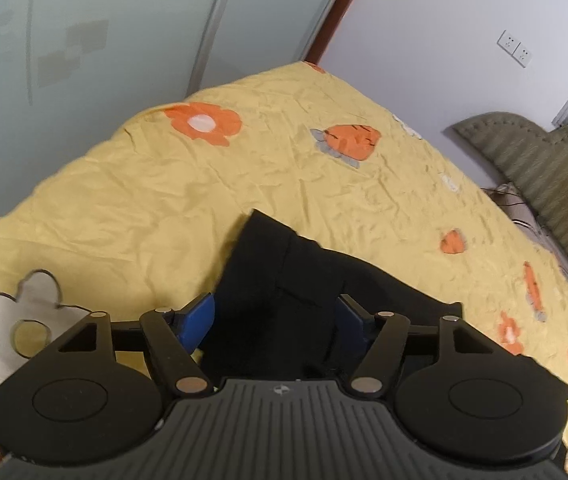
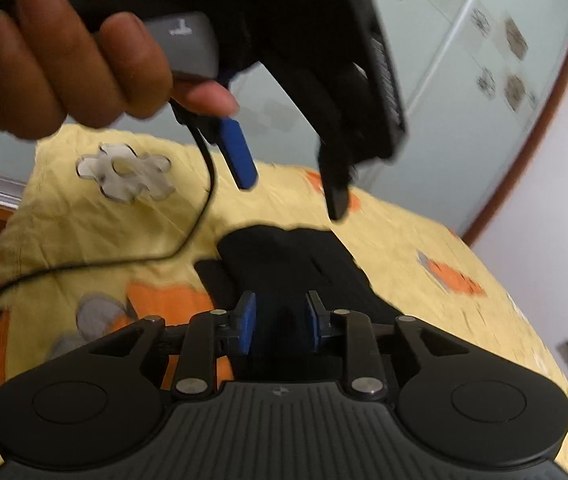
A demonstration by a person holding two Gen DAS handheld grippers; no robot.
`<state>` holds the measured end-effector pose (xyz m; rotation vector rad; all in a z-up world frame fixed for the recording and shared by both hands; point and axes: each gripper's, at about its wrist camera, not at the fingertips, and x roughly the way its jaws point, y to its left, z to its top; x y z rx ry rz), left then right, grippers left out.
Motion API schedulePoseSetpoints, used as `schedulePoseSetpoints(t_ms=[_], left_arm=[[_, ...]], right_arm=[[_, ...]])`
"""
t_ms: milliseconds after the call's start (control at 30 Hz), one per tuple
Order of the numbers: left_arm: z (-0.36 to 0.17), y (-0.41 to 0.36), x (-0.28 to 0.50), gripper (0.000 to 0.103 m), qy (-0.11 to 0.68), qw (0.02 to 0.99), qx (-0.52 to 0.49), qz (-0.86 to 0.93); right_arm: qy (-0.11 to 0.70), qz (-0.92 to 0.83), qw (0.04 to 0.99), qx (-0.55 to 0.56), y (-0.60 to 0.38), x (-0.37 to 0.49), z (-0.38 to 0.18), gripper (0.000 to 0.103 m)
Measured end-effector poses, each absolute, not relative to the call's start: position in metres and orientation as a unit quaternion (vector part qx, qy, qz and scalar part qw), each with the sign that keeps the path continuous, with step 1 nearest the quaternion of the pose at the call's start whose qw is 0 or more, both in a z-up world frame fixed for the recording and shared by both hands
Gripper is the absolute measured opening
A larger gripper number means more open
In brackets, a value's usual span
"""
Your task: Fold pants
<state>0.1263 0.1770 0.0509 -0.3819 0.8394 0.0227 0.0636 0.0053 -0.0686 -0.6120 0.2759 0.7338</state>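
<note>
Where the yellow quilt (image 1: pixel 132 200) covers the bed, the black pants (image 1: pixel 284 280) lie folded into a compact bundle at lower centre of the left wrist view, one corner pointing toward frame centre.

Left gripper (image 1: pixel 276 322): low over the pants, blue fingers (image 1: pixel 200 320) spread wide, dark cloth filling the gap between them. Cannot tell whether the pads touch the fabric. Same gripper seen from the right wrist view at upper centre (image 2: pixel 291 184), carried by a hand (image 2: pixel 72 56) at upper left; fingers apart, nothing between them, tips above the bundle. A black cable (image 2: pixel 200 200) trails from it across the quilt toward the left edge.

Right gripper (image 2: pixel 280 320): bottom centre, fingers (image 2: pixel 246 322) at a moderate gap, pants (image 2: pixel 284 256) just ahead and between them; grip not confirmed, view blurred.

Quilt print: orange flower (image 1: pixel 204 122) upper centre, white flower (image 1: pixel 24 316) lower left, carrot (image 1: pixel 349 140) right of centre.

Frosted glass doors (image 1: pixel 84 40) fill the upper left. Wall sockets (image 1: pixel 515 48) upper right. Green headboard (image 1: pixel 543 168) at right edge.
</note>
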Motion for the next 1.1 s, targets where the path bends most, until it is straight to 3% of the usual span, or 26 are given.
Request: schedulePoseSetpoints(t_ms=[200,300,533,733,867,933,967,1100], left_arm=[[0.043,0.192,0.126,0.069,0.414,0.885,-0.214,0.016],[0.043,0.192,0.124,0.069,0.414,0.884,-0.215,0.013],[0.046,0.177,0.129,0.071,0.416,0.886,-0.206,0.000],[0.047,0.134,0.130,0.072,0.426,0.885,-0.181,-0.045],[0.041,0.079,0.132,0.073,0.443,0.880,-0.122,-0.118],[0.035,0.042,0.130,0.073,0.450,0.872,-0.084,-0.174],[0.032,0.021,0.128,0.073,0.449,0.867,-0.061,-0.208],[0.021,-0.052,0.109,0.073,0.411,0.859,0.060,-0.300]], right_arm=[[0.171,0.346,0.868,-0.314,0.026,0.084,-0.089,0.025],[0.161,0.348,0.869,-0.313,0.024,0.077,-0.090,0.004],[0.175,0.371,0.860,-0.303,0.022,0.067,-0.092,0.005],[0.162,0.359,0.898,-0.197,-0.066,0.037,-0.047,0.009],[0.210,0.228,0.944,-0.116,-0.173,0.023,-0.045,0.012],[0.267,0.146,0.951,-0.061,-0.232,0.015,-0.061,0.038],[0.304,0.107,0.946,-0.042,-0.259,0.007,-0.072,0.043],[0.329,-0.008,0.944,0.004,-0.345,-0.052,-0.080,0.044]])
